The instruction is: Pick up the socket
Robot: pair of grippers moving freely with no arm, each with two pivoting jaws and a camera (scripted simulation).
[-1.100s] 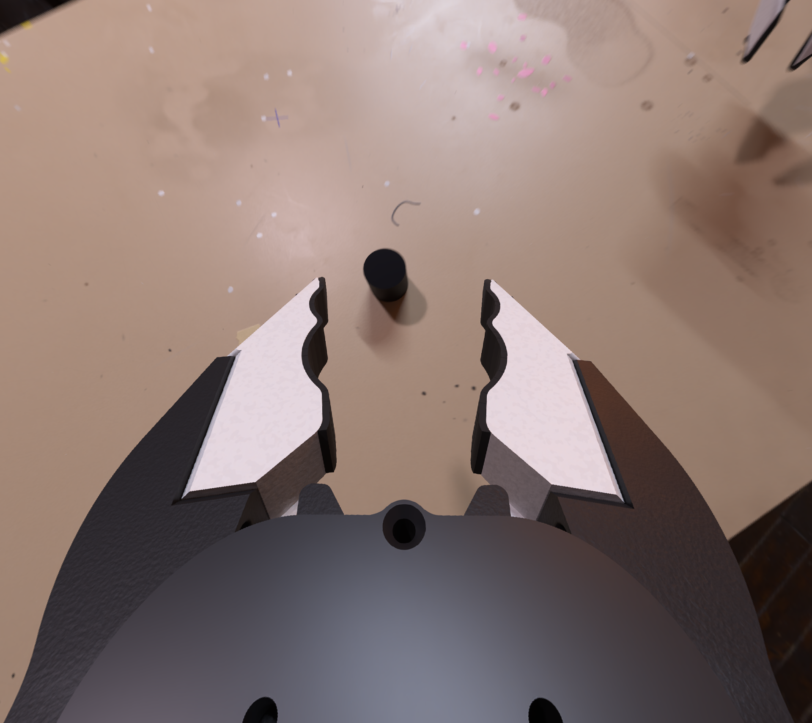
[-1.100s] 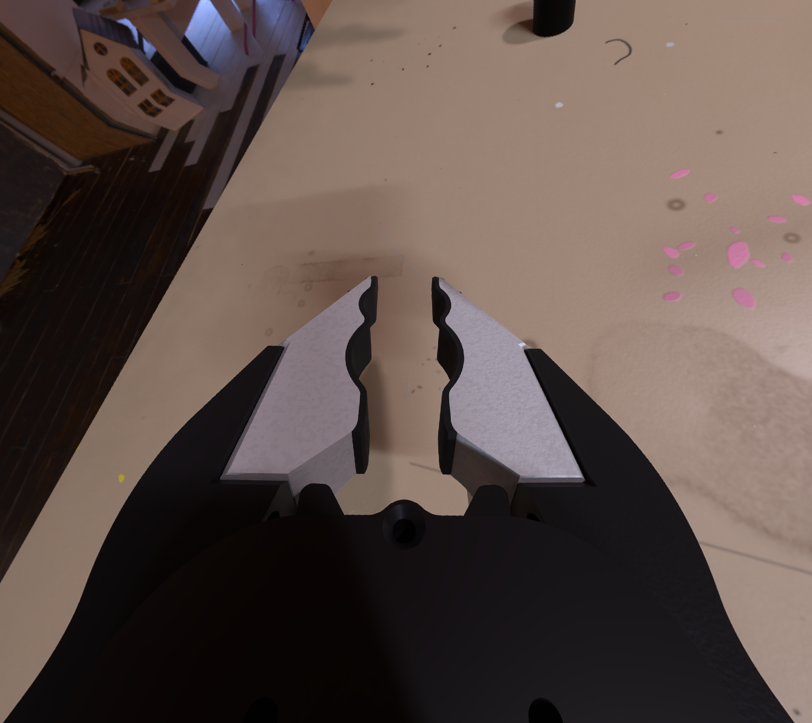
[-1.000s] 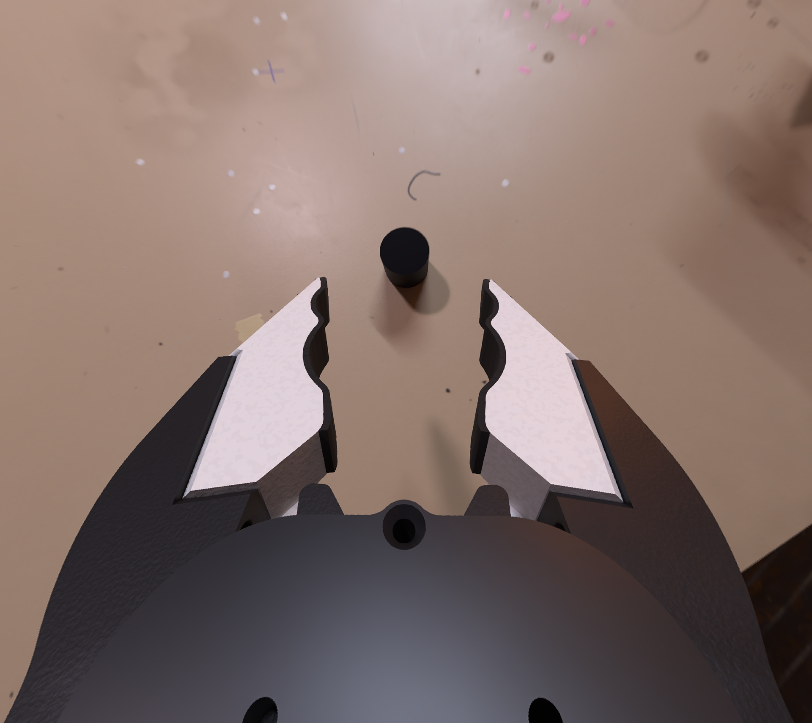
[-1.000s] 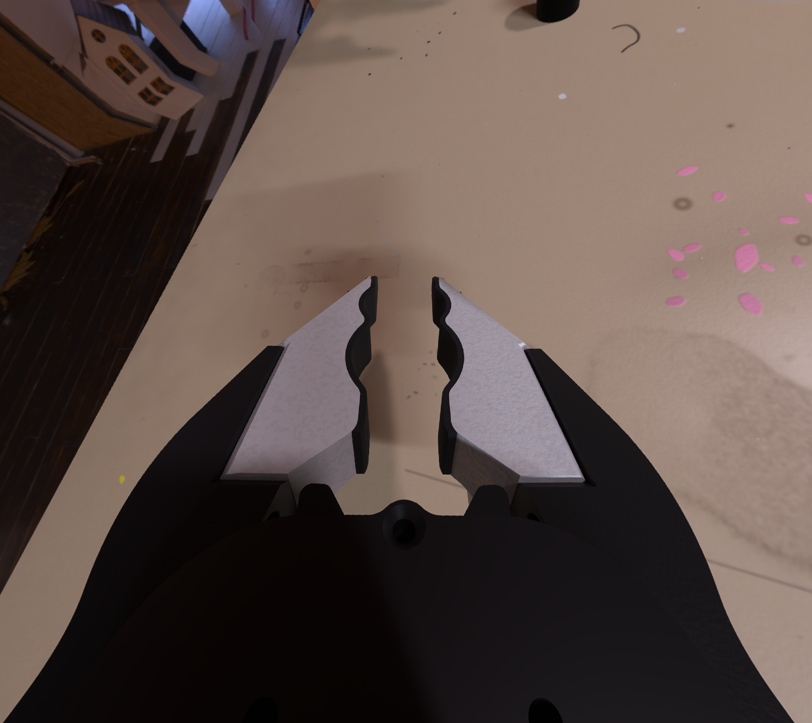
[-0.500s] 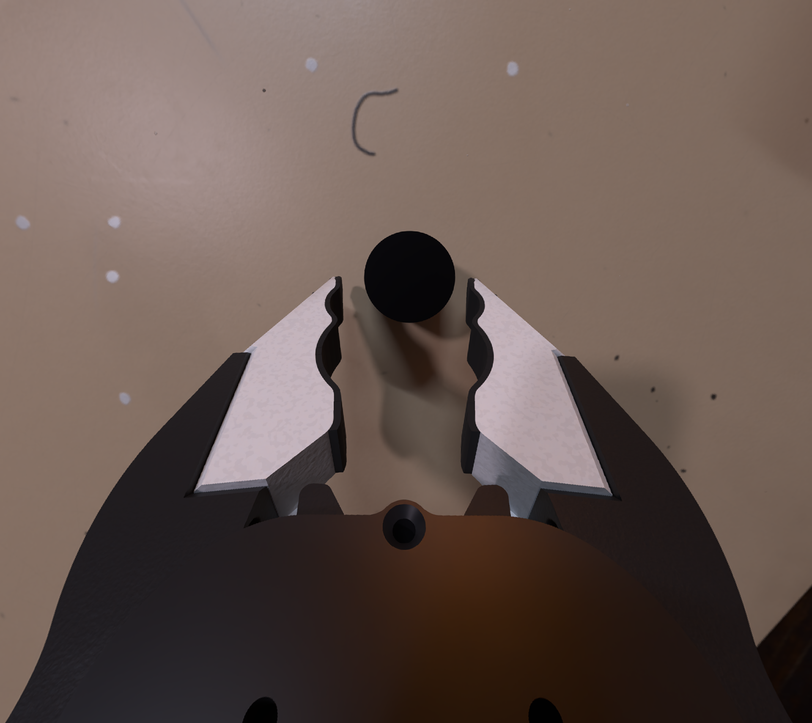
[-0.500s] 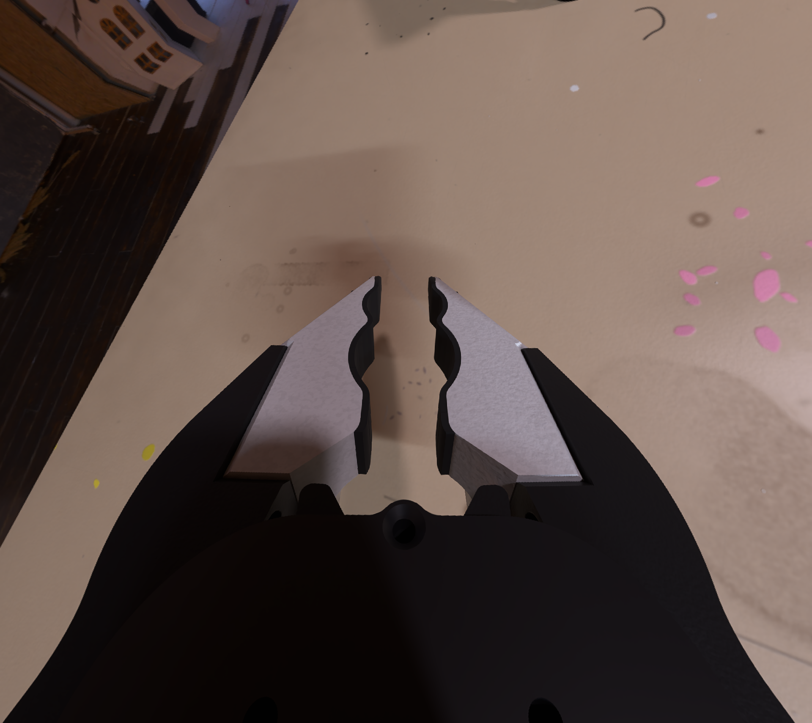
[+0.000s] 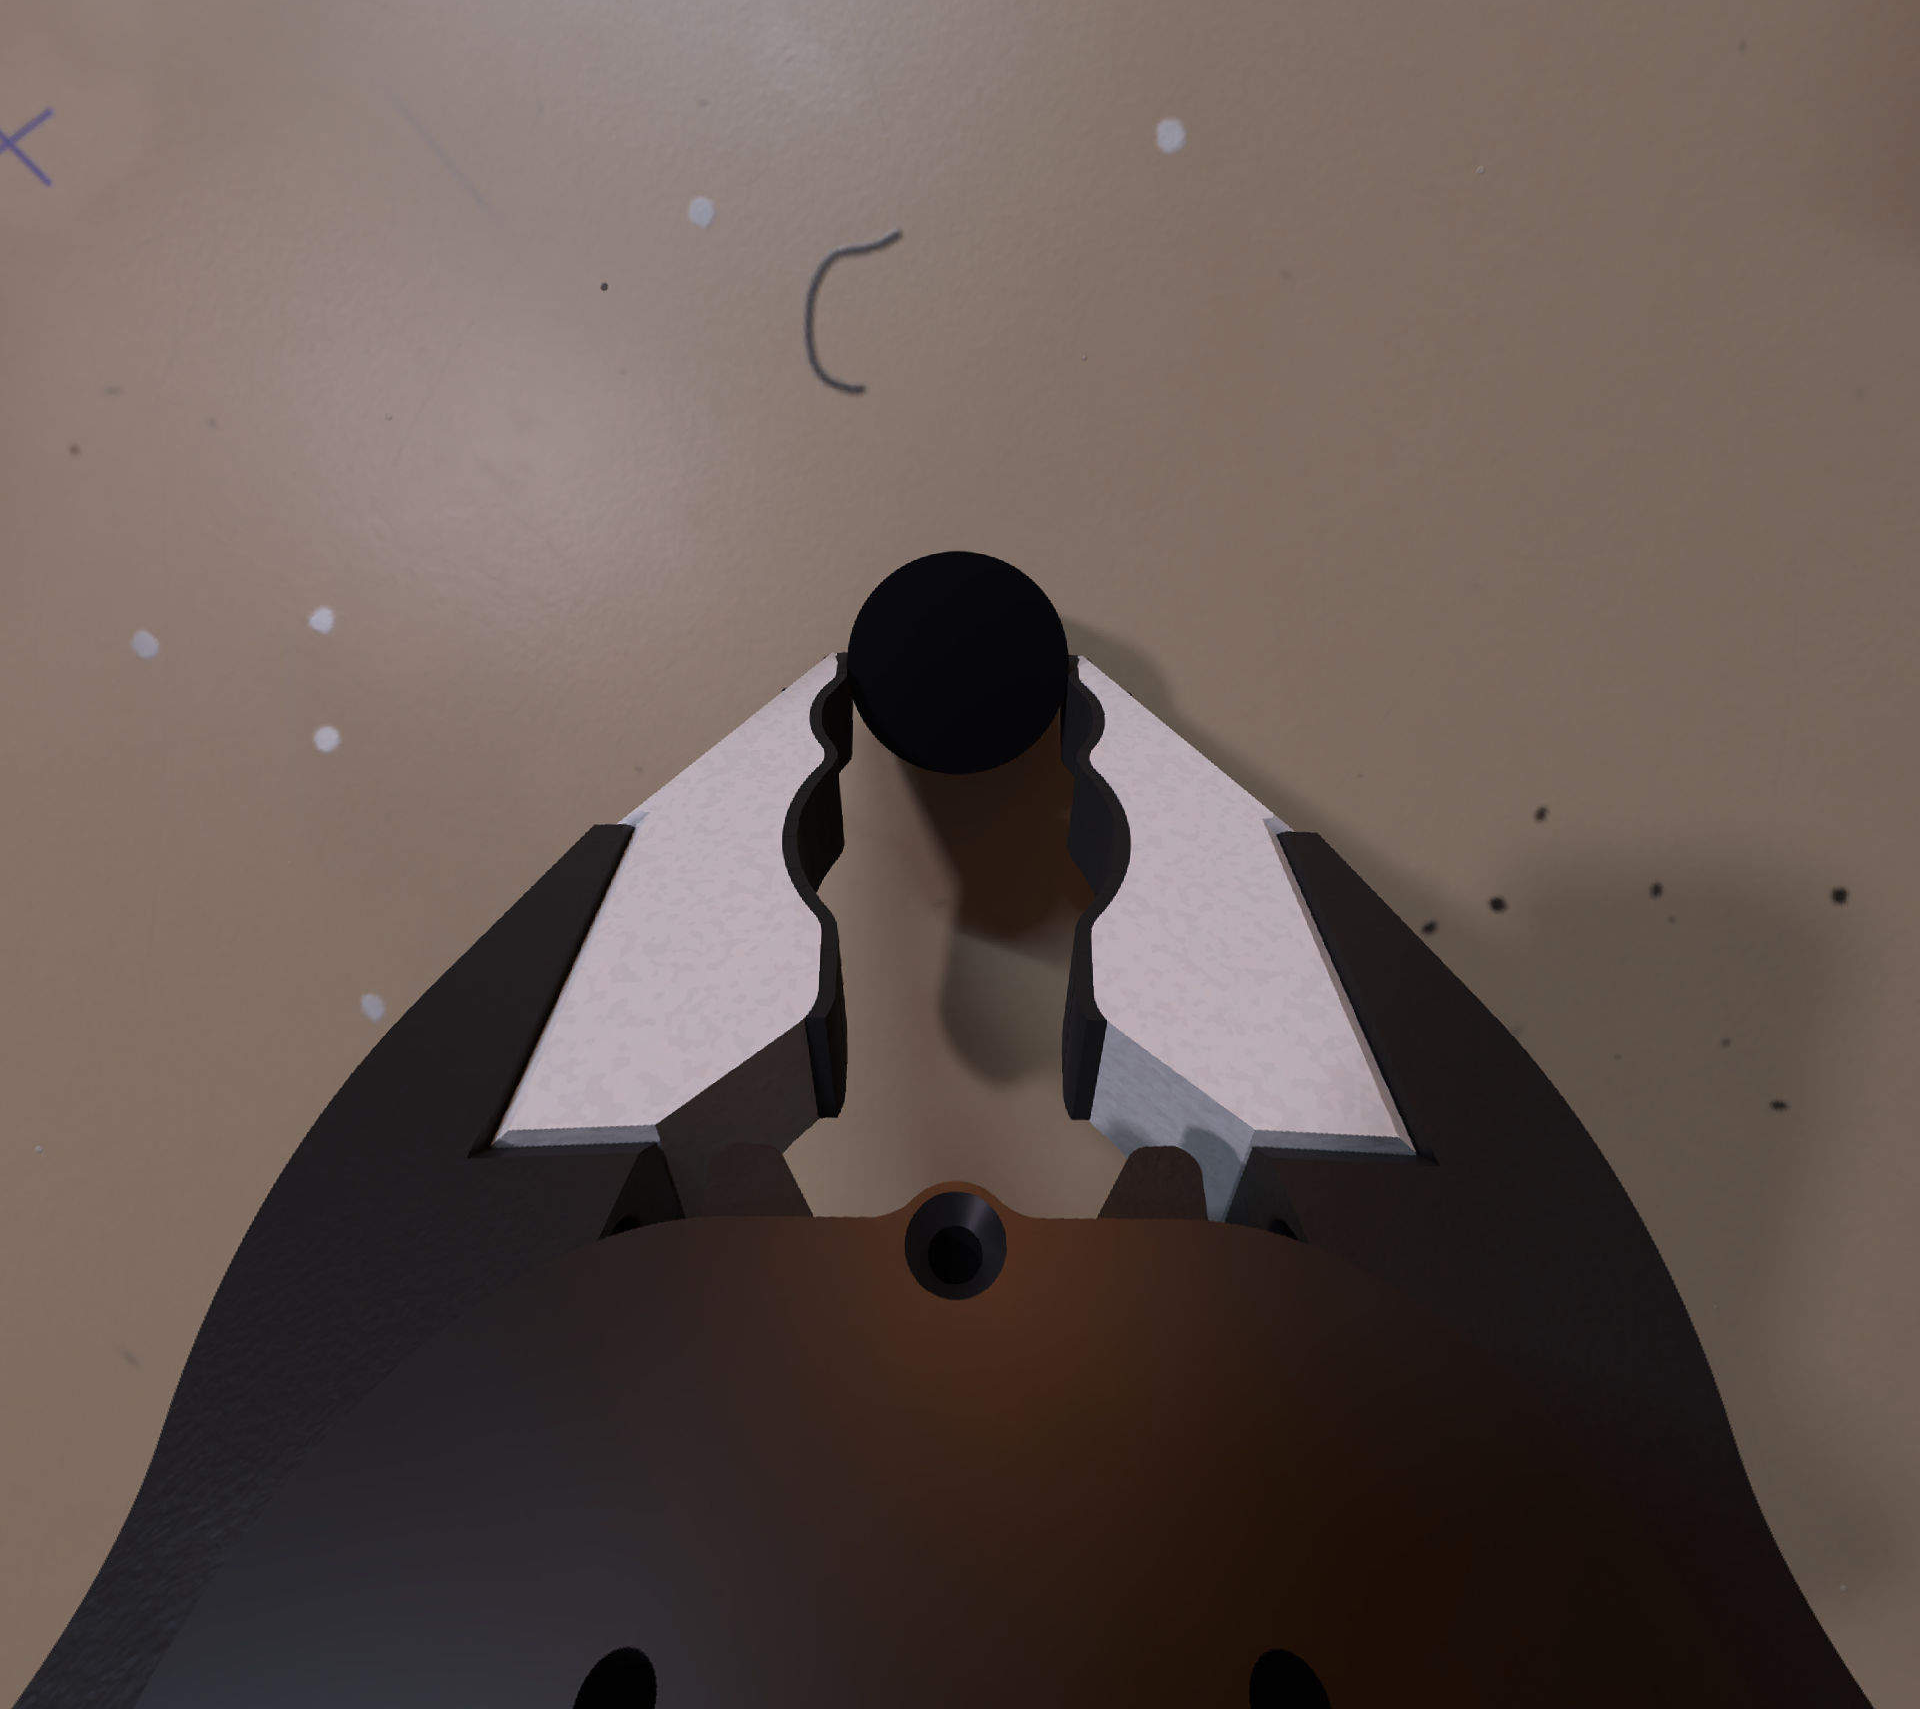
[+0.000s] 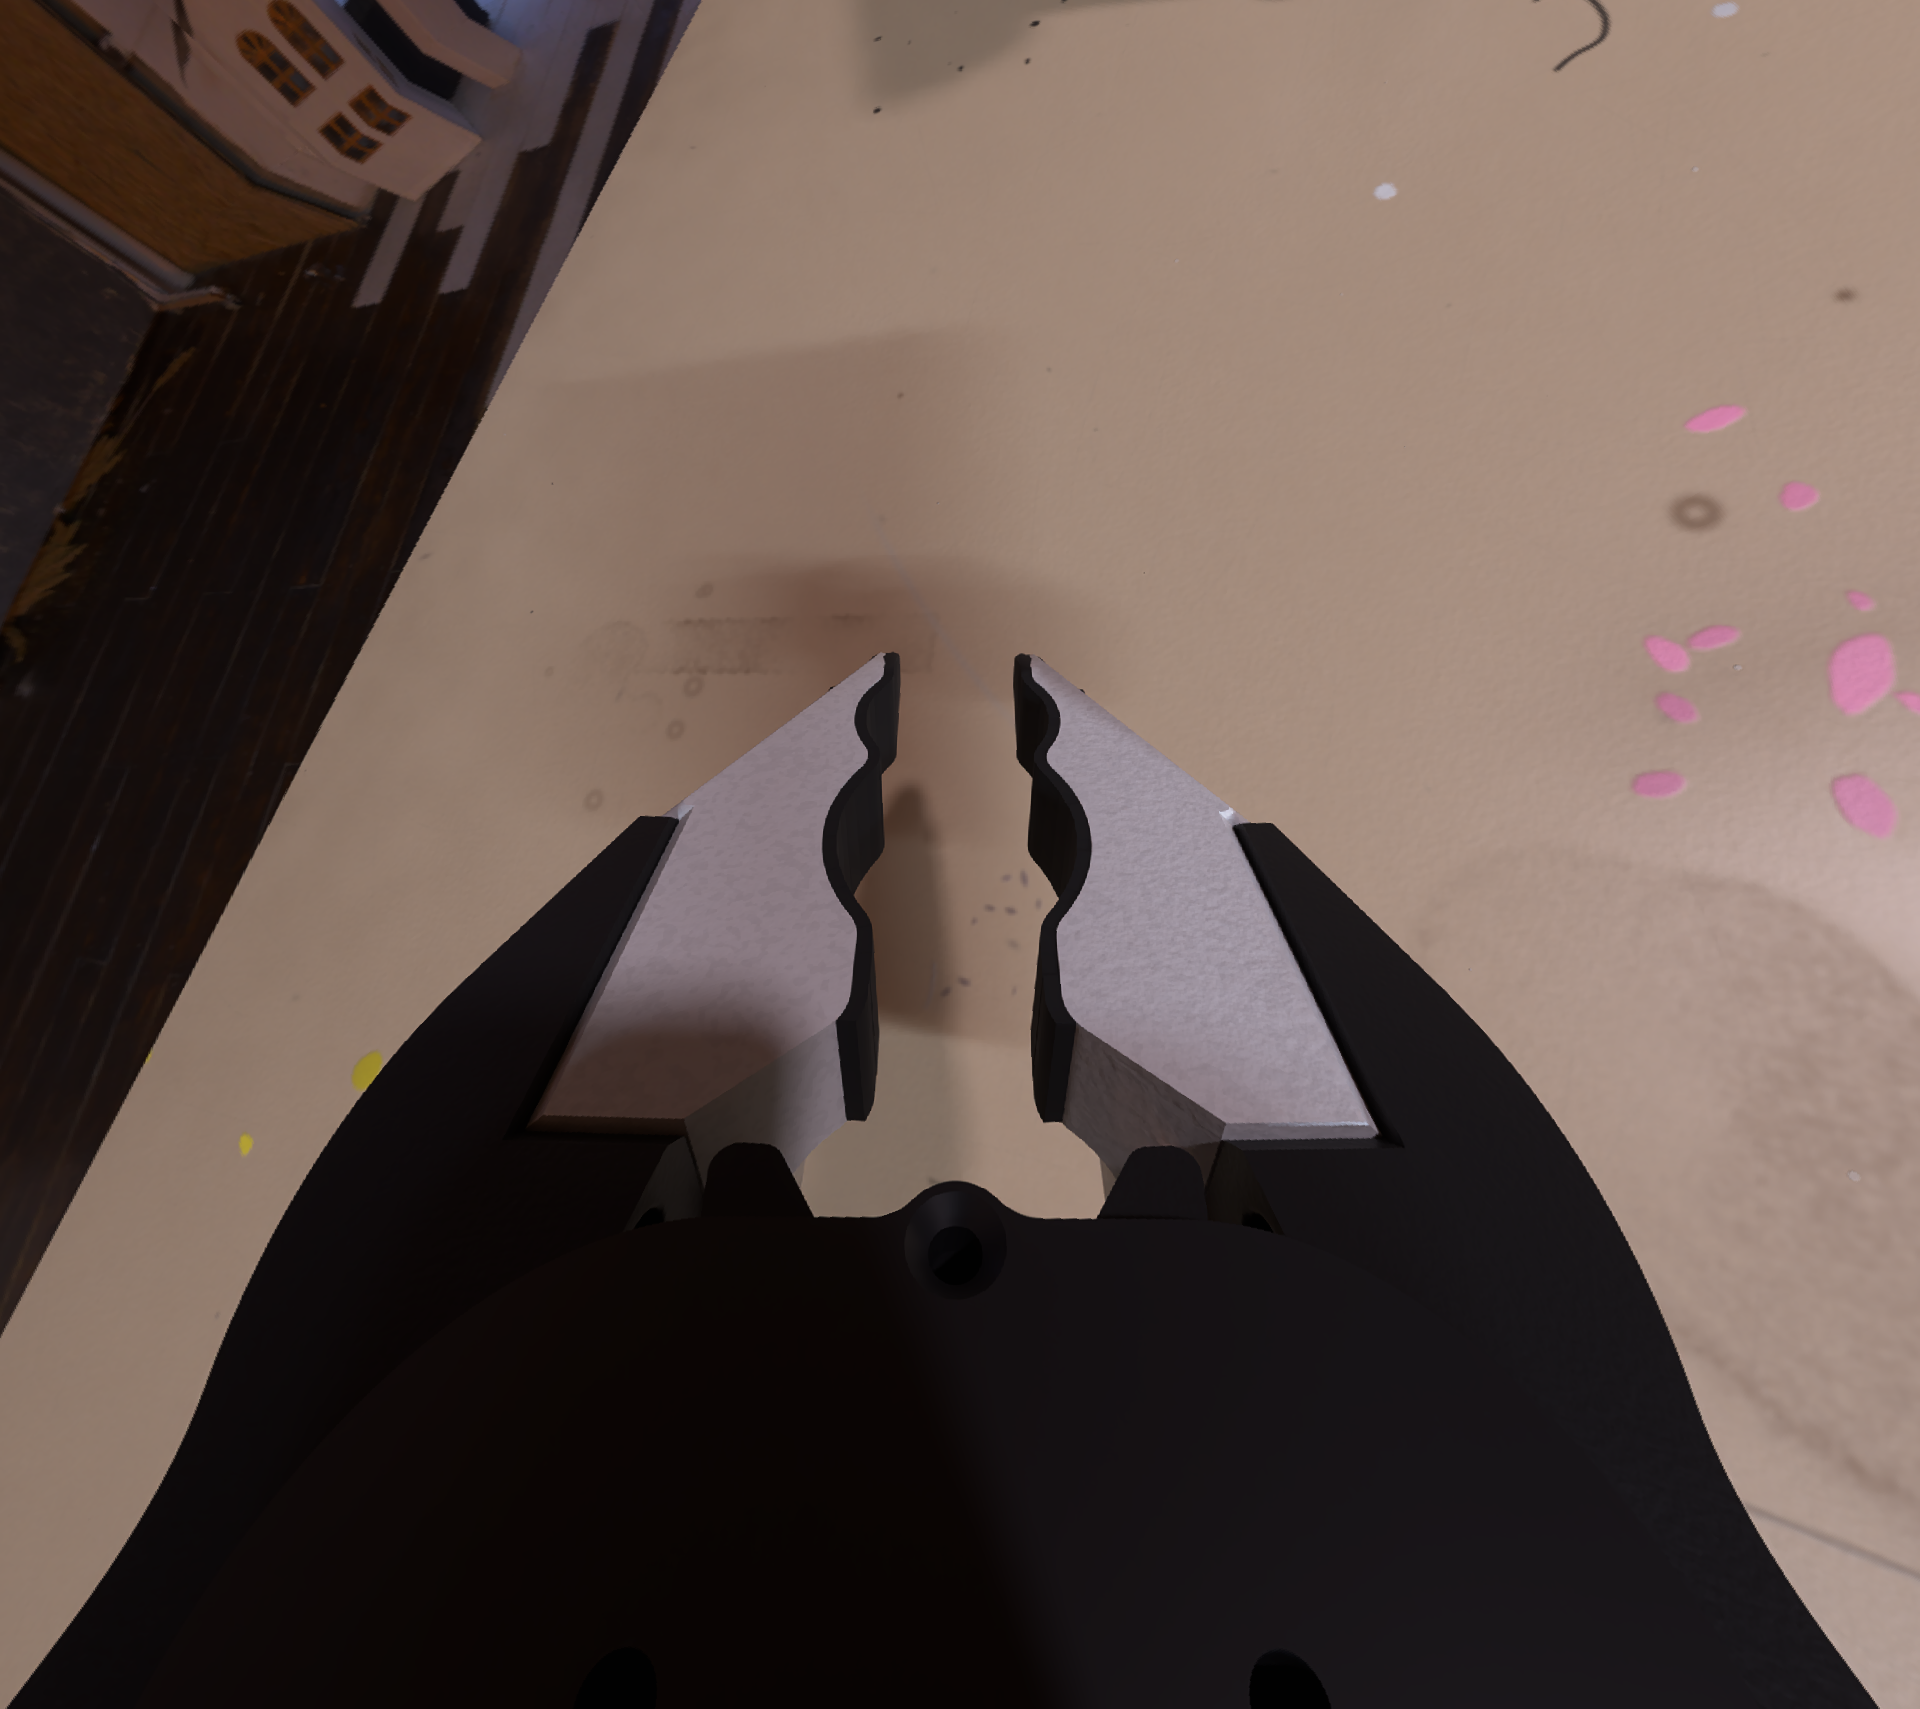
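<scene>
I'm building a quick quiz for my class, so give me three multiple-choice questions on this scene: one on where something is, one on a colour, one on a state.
1. Where is the socket?
A. between the left tool's fingertips
B. under the right tool
C. on the floor

2. What colour are the paint spots on the table near the right tool?
A. green
B. pink
C. orange

3. What is the right tool doing?
A. gripping the socket
B. holding a cloth
C. holding nothing, fingers apart

Answers: 1 A, the left tool has a fingertip on each side of it; 2 B, they show pink in the right wrist view; 3 C, only bare table shows between its fingers.
</scene>
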